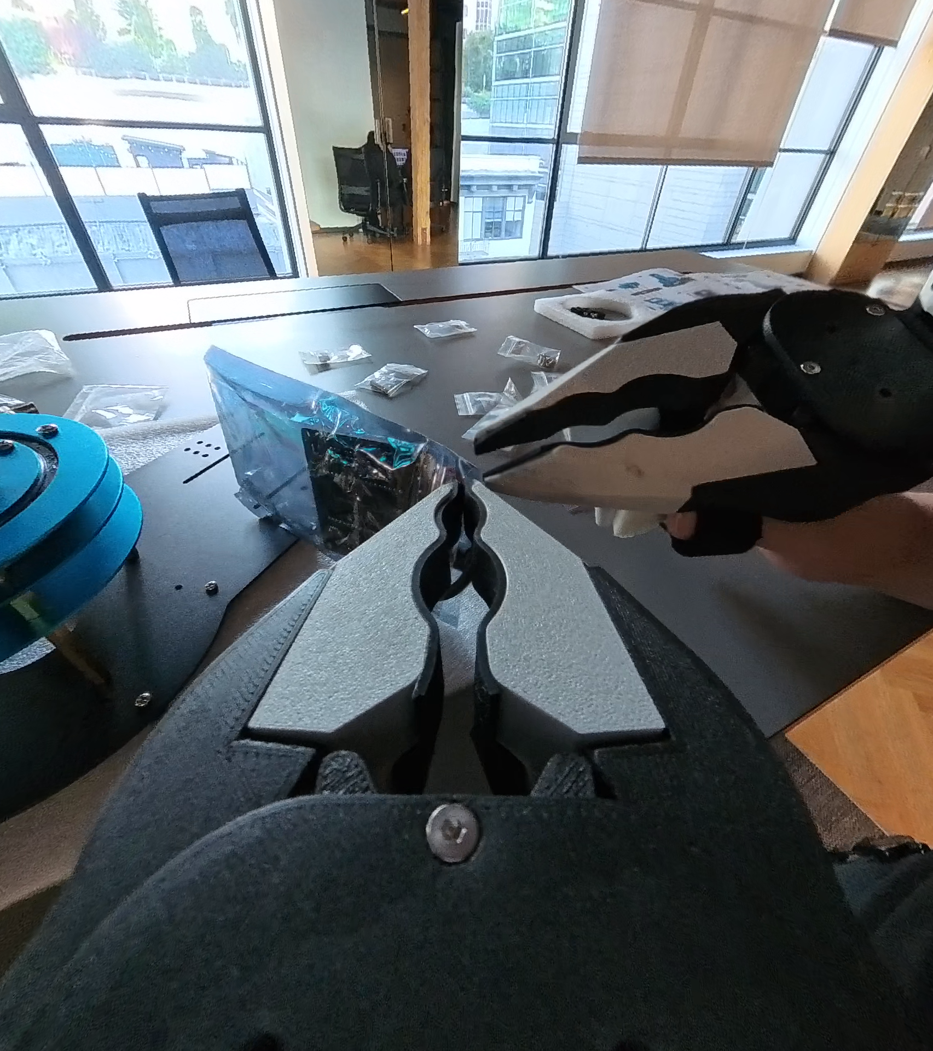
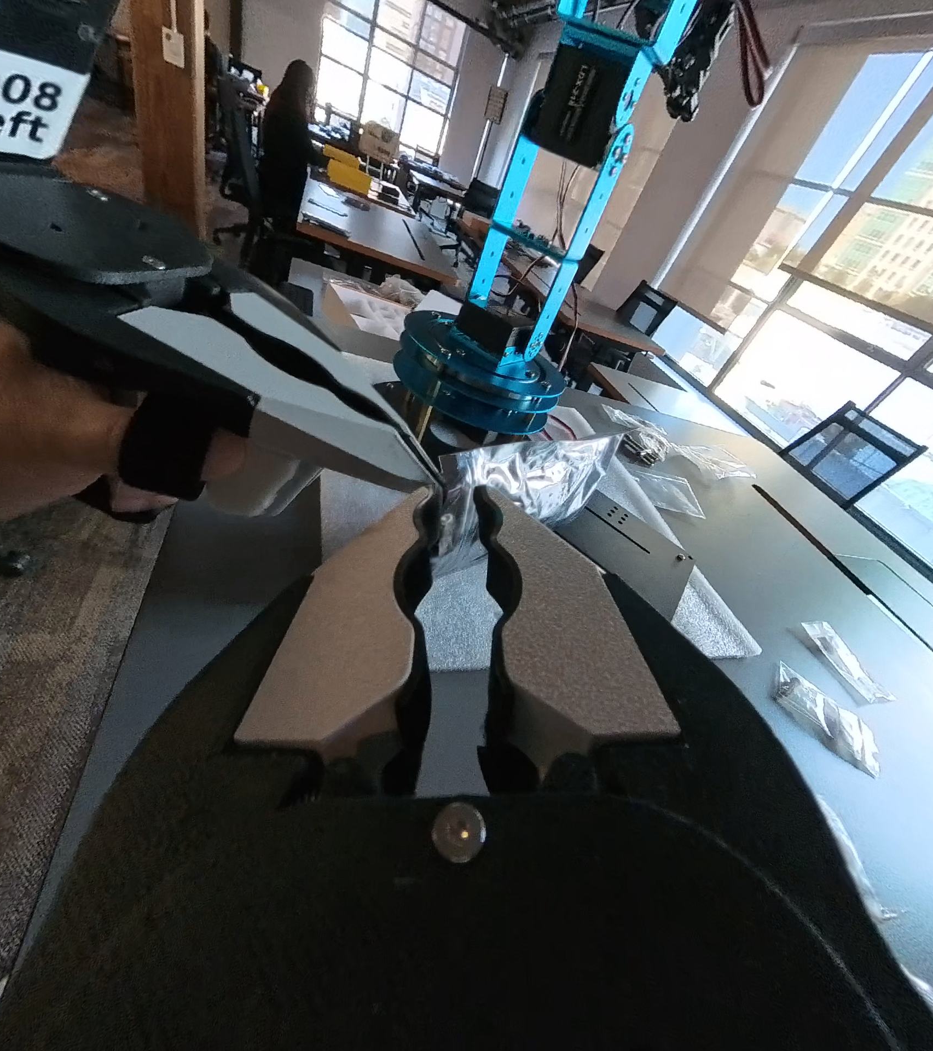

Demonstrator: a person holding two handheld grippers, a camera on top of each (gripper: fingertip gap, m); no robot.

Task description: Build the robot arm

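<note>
dark table [image 1: 651, 597] | on it: small clear bags [image 1: 390, 378], black plate [image 1: 197, 529]

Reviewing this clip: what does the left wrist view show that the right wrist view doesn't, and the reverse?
Only the left wrist view: a dark circuit board inside the bag, a white foam tray far across the table, and an empty black chair by the window.

Only the right wrist view: the blue arm's upright struts rising over its base, and a person seated at a far desk.

Both: the left claw and right claw pinching one corner of the shiny anti-static bag, the blue round base, and small clear parts bags.
</note>
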